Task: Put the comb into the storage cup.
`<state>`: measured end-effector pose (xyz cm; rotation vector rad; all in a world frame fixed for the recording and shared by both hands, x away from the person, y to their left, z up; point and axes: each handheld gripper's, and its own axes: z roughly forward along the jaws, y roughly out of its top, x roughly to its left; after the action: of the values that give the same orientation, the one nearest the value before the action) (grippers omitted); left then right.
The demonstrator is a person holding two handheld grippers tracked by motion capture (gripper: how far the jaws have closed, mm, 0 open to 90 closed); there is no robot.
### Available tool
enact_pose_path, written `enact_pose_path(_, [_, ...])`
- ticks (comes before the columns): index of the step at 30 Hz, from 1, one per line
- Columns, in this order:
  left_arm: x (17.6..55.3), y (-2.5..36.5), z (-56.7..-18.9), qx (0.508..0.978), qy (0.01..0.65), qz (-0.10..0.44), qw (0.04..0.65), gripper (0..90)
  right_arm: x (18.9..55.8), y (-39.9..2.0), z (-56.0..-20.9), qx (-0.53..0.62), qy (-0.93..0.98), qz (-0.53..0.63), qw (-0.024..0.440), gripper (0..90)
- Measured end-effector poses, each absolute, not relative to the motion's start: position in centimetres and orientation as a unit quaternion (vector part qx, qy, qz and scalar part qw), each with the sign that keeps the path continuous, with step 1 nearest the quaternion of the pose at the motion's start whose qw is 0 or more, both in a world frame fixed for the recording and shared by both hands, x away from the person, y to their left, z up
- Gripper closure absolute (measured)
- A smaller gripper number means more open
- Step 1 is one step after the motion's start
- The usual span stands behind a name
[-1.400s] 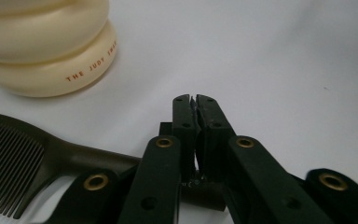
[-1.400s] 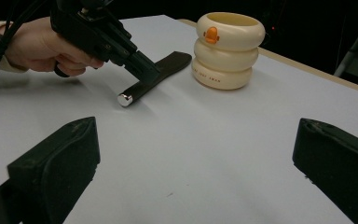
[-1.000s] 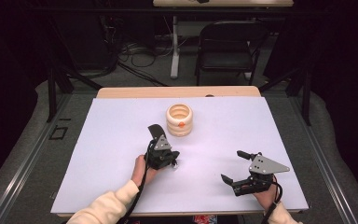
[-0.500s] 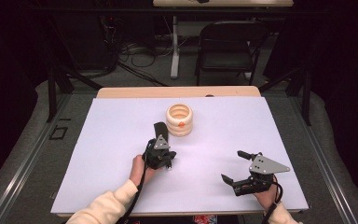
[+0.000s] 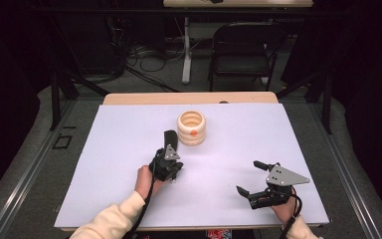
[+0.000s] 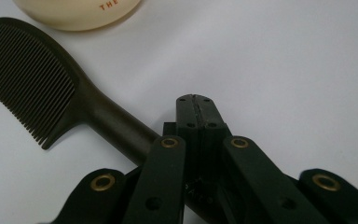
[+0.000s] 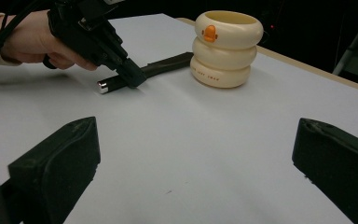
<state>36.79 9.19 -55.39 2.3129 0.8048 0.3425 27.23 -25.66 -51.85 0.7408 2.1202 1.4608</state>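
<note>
Left gripper [image 5: 171, 141] sits just front-left of the cream ringed holder [image 5: 191, 128], jaws fully together. In the left gripper view the closed tips [image 6: 195, 103] lie beside the comb's handle, not round it, so nothing looks clamped. Whether the tips press down on the handle I can't tell; the right gripper view shows them right at it, near the shiny end cap.

Comb [image 6: 51, 88] lies flat on the white tabletop [image 5: 258, 134], toothed head nearly touching the holder's base, handle running away from the holder toward the person's left hand [image 5: 146, 180].

Right gripper [image 5: 251, 177] is well off to the holder's front-right, jaws wide apart, nothing btwn them, resting low by the table edge.

Handling, my read: comb is light, stiff plastic, smooth and prob slippery; fine teeth could bend or snap if pinched. Lying flat it gives little height to catch. Best hold is across the thick handle mid-length, clear of teeth and cap. Holder looks light too, may tip if knocked.
</note>
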Motion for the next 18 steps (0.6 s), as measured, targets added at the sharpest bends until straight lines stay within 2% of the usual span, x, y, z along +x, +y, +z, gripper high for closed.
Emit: enact_pose_path(18, [36.8, 11.2, -55.1, 0.89, 0.318, 0.13, 0.299, 89.8, 27.2, -25.7, -51.8, 0.27, 0.771, 0.53, 0.23, 0.3])
